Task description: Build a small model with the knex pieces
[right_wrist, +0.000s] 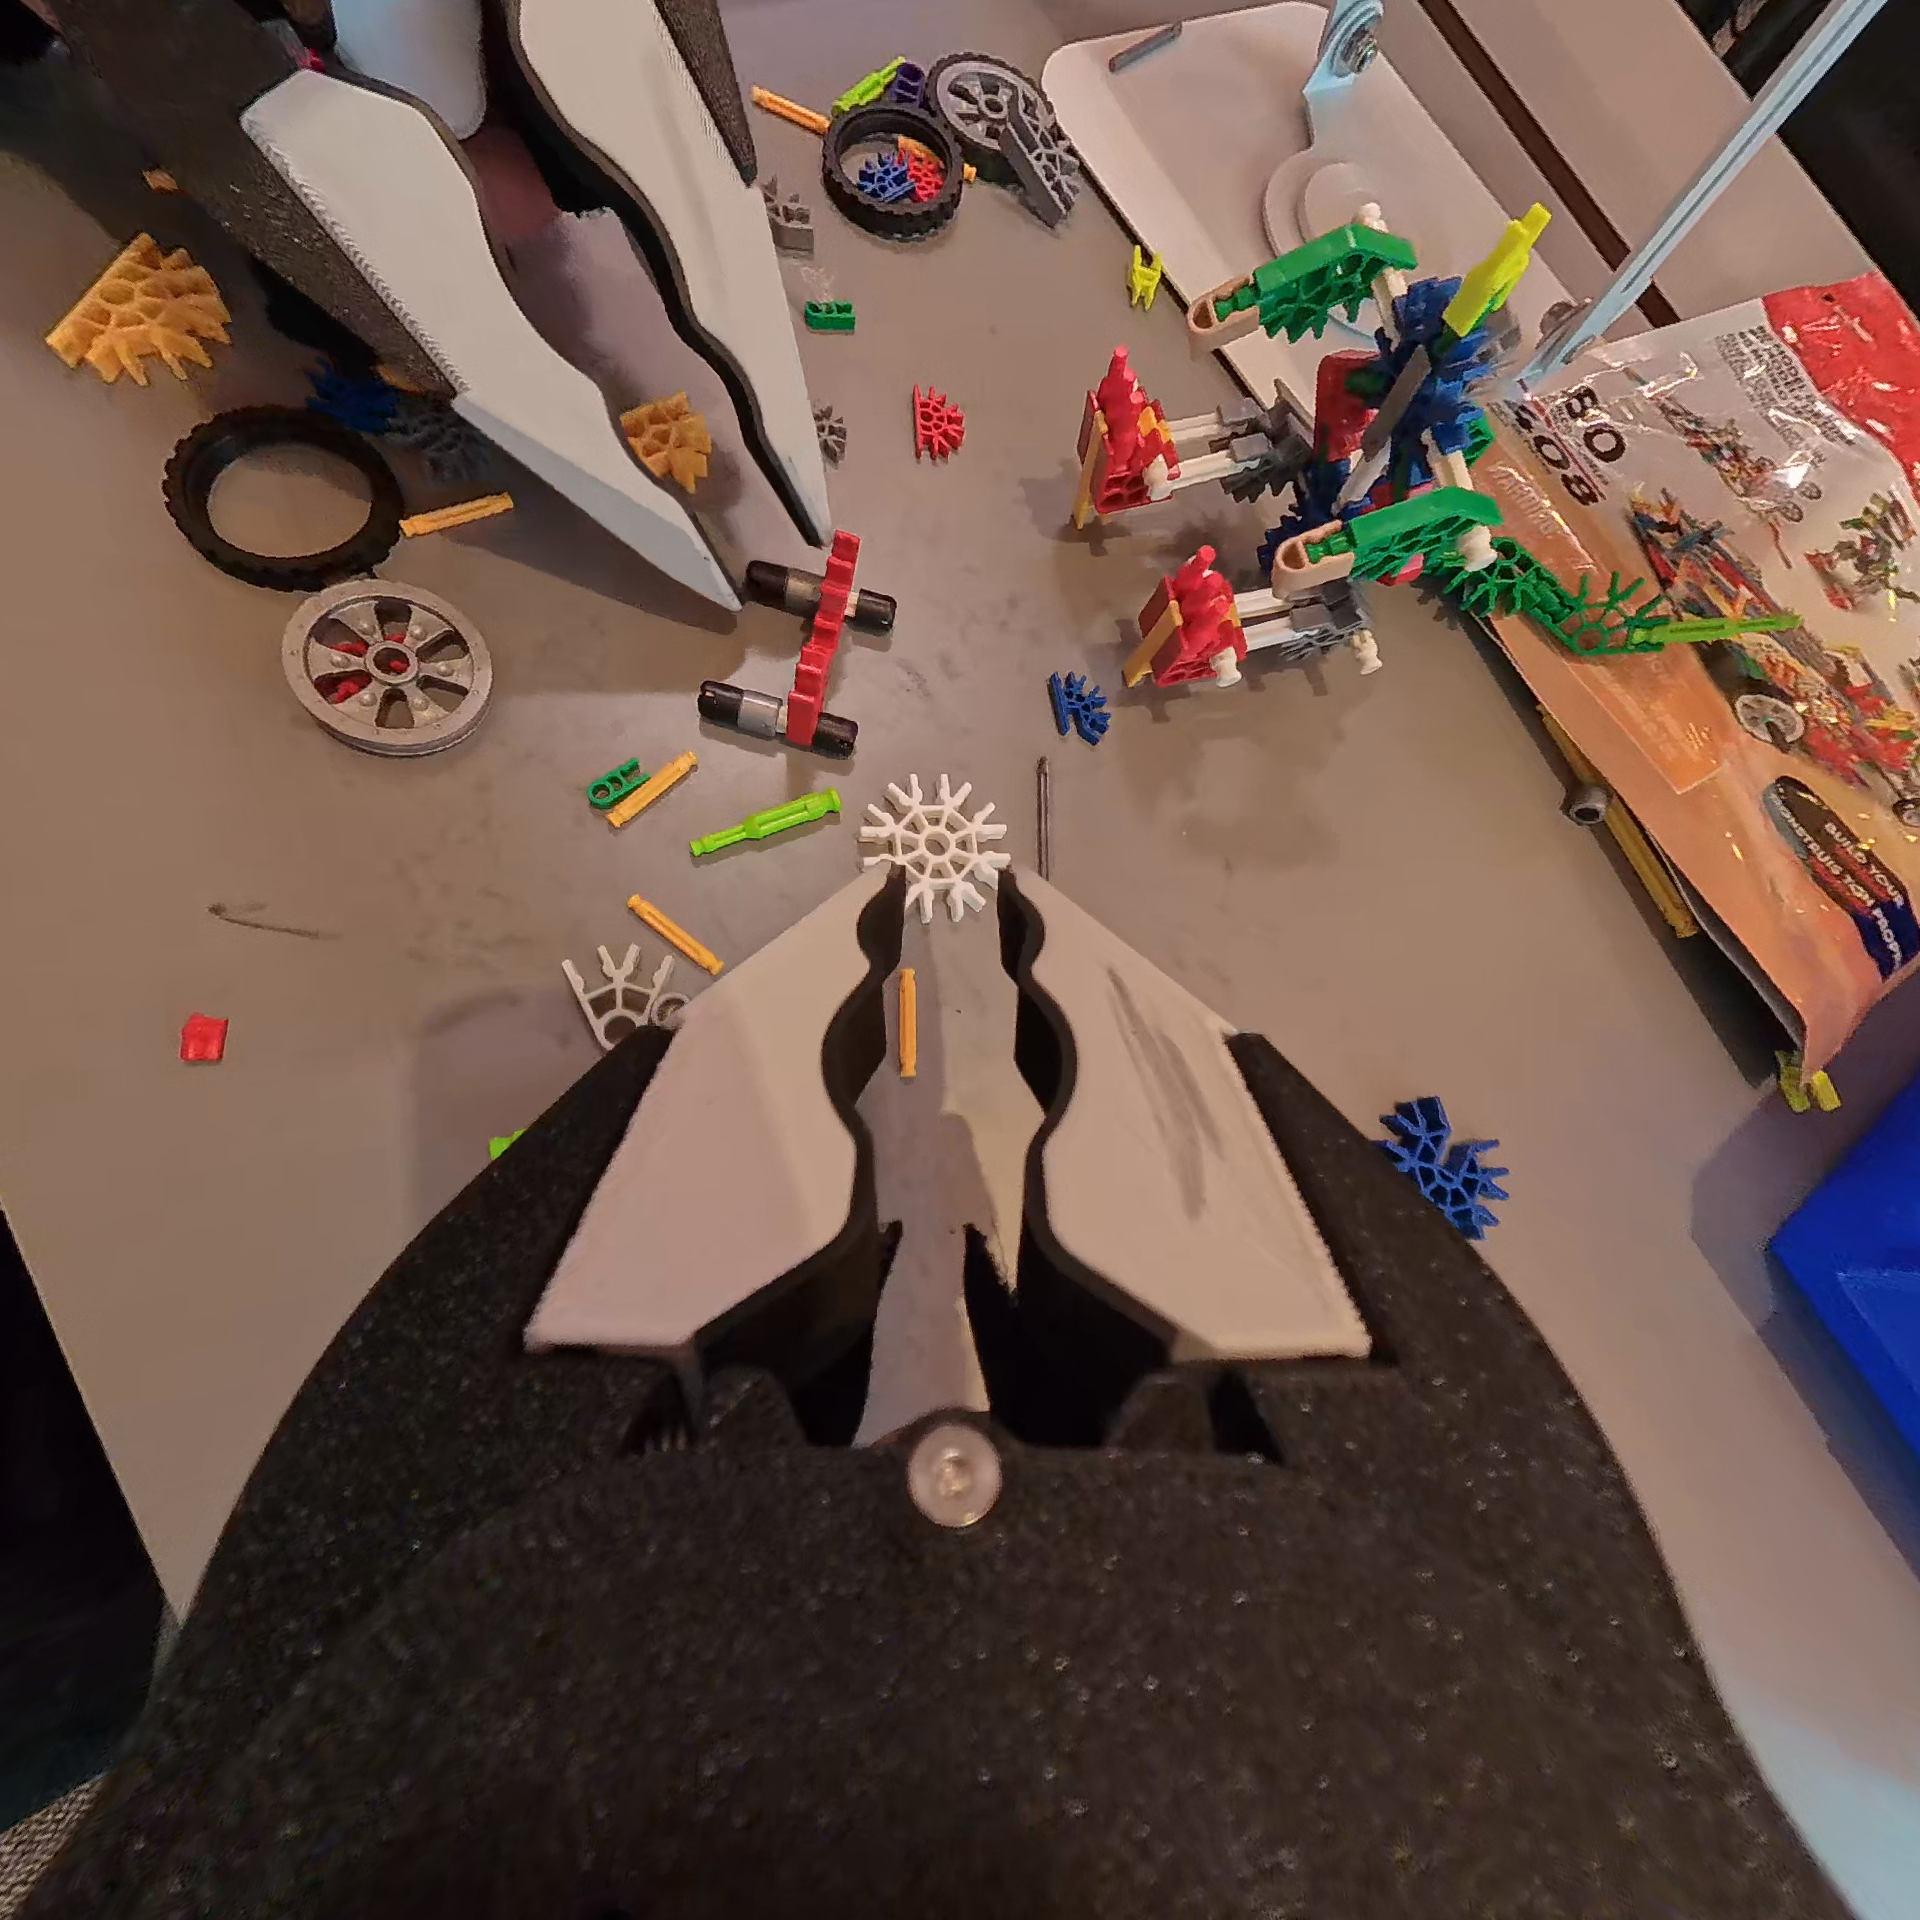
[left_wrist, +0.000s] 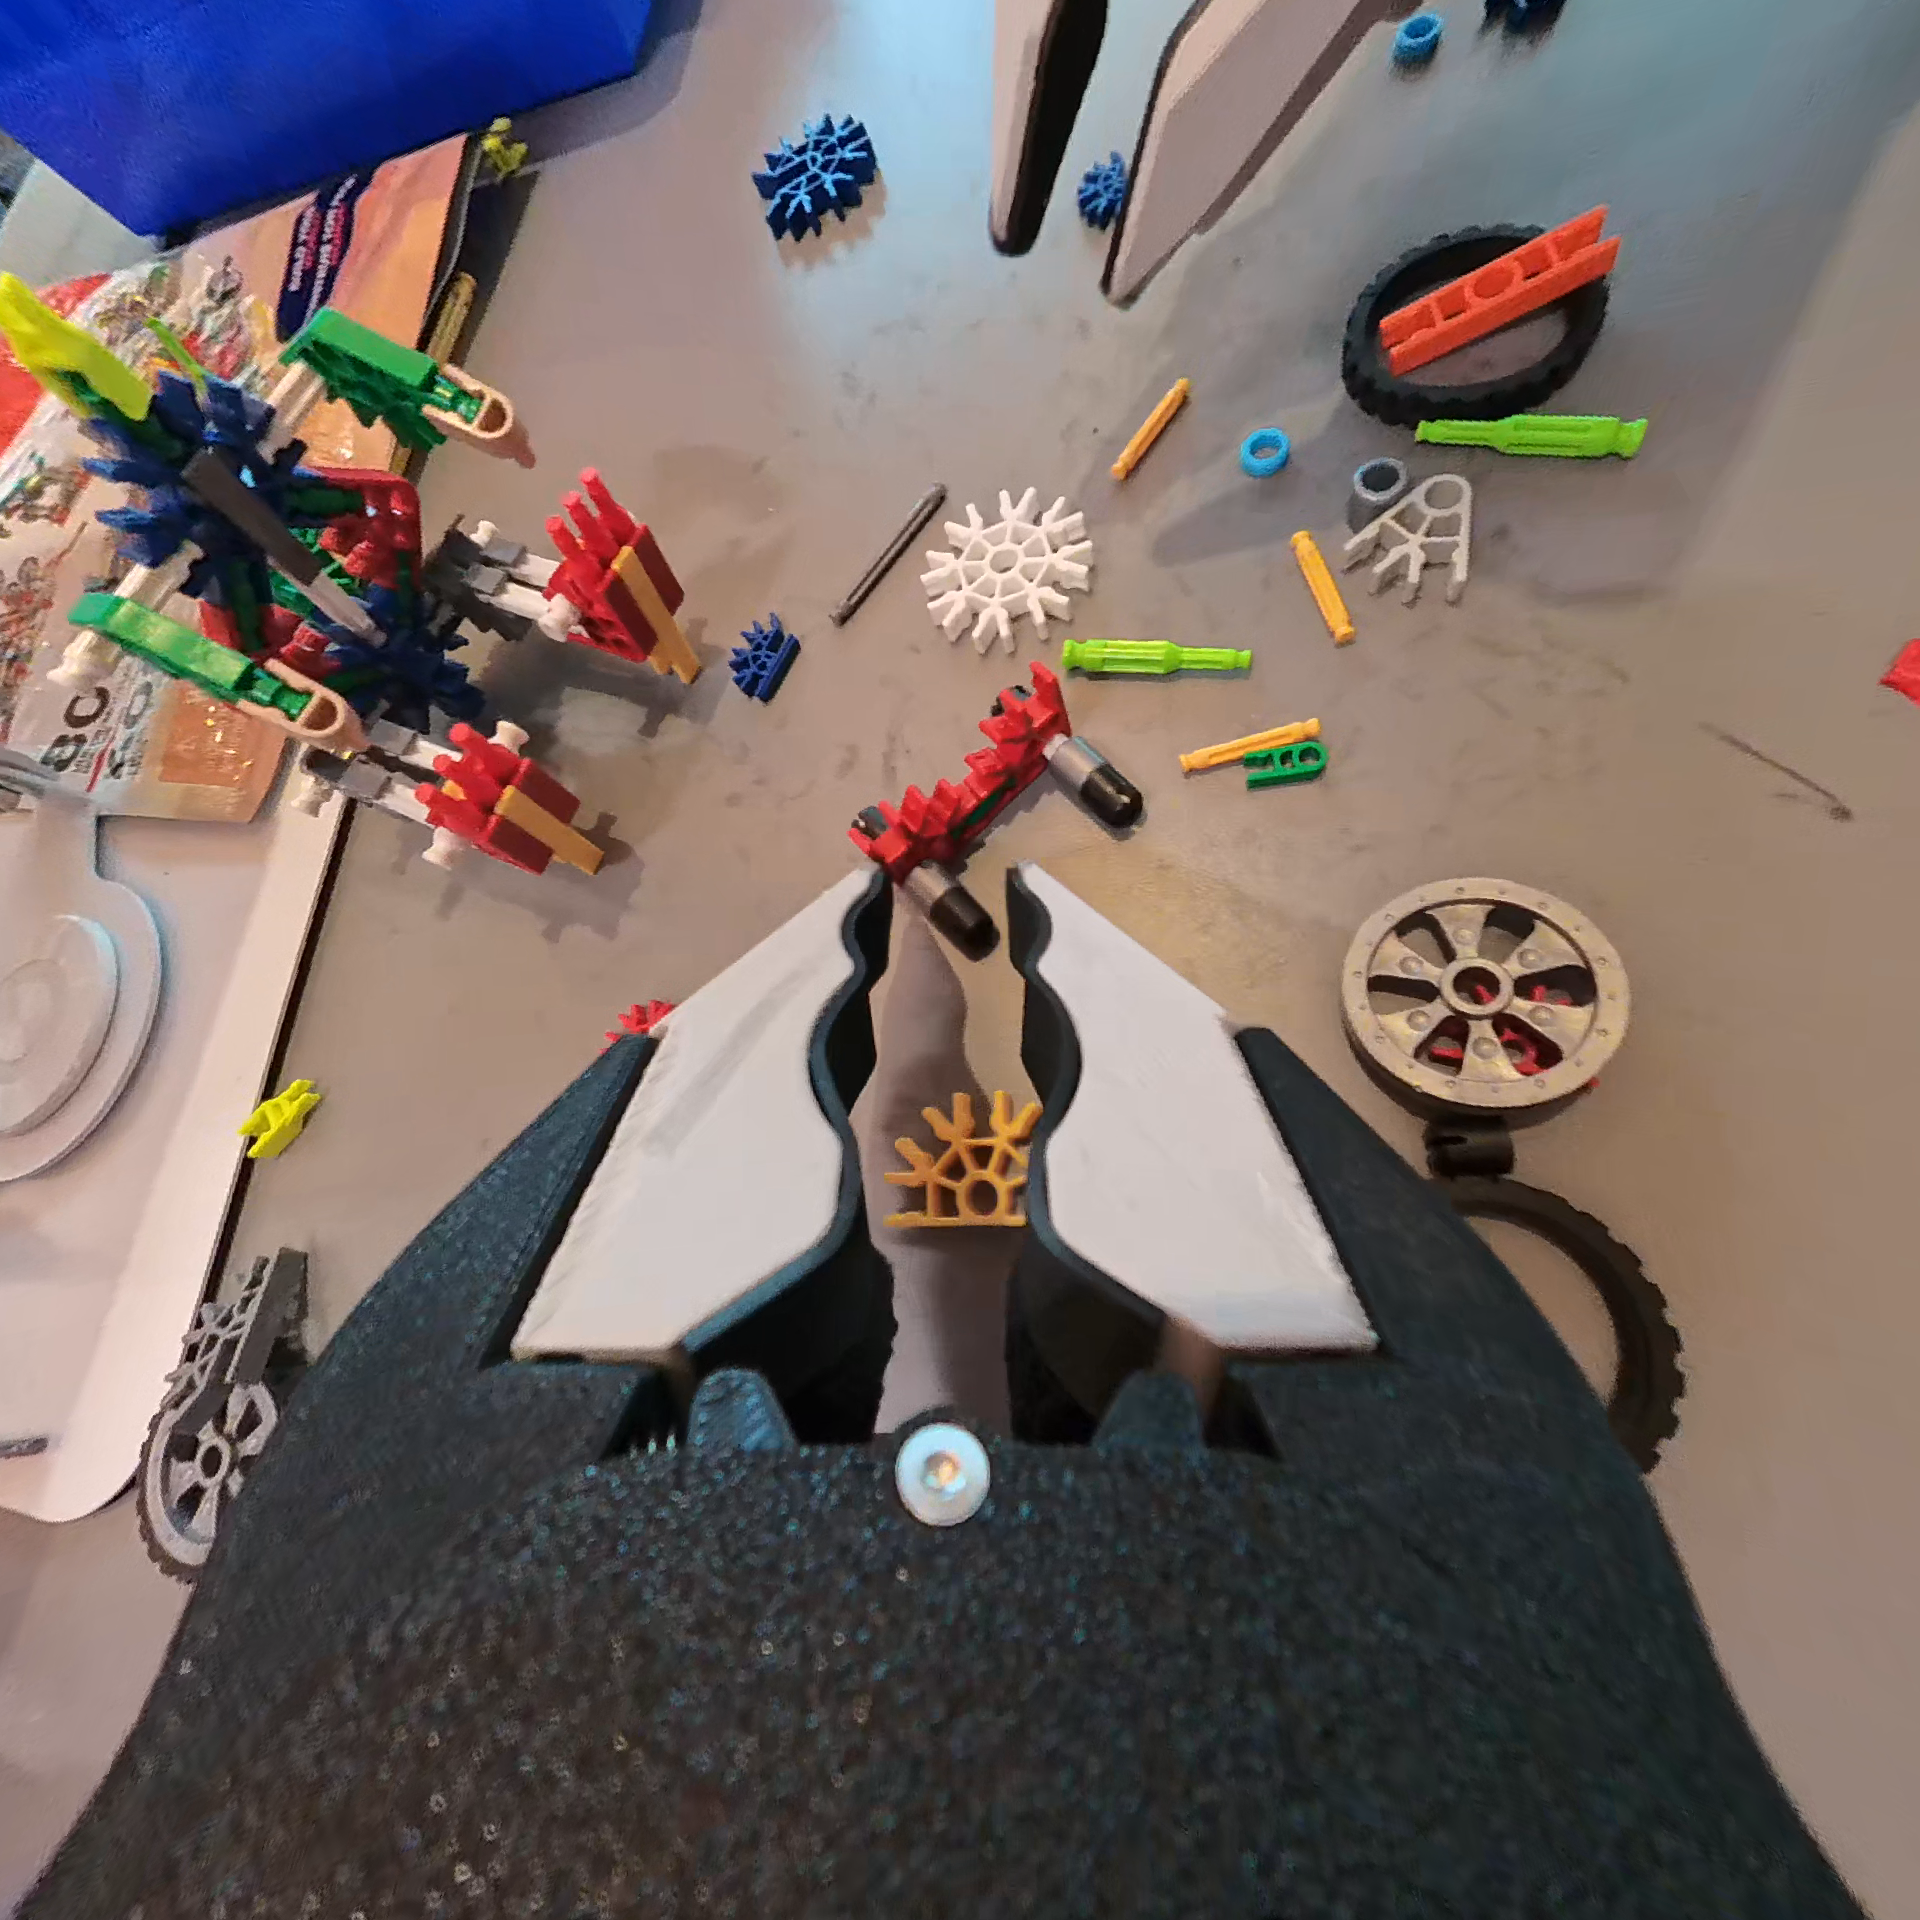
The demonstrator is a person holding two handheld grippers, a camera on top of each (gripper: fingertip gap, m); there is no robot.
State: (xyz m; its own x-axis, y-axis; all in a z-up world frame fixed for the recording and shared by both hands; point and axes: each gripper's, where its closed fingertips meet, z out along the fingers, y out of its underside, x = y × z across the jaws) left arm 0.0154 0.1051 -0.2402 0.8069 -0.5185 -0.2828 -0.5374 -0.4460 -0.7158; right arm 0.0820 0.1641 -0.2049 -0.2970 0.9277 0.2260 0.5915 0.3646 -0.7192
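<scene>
A grey table top (left_wrist: 1455,1507) scuffed with dark marks and smears, glossy under soft overhead light. At its far side a white board (right_wrist: 1164,135) lying flat, with a pale metal bracket (right_wrist: 1340,52) bolted above it. Beyond the near edge in the right wrist view, dark floor (right_wrist: 52,1455), too dim to make out
</scene>
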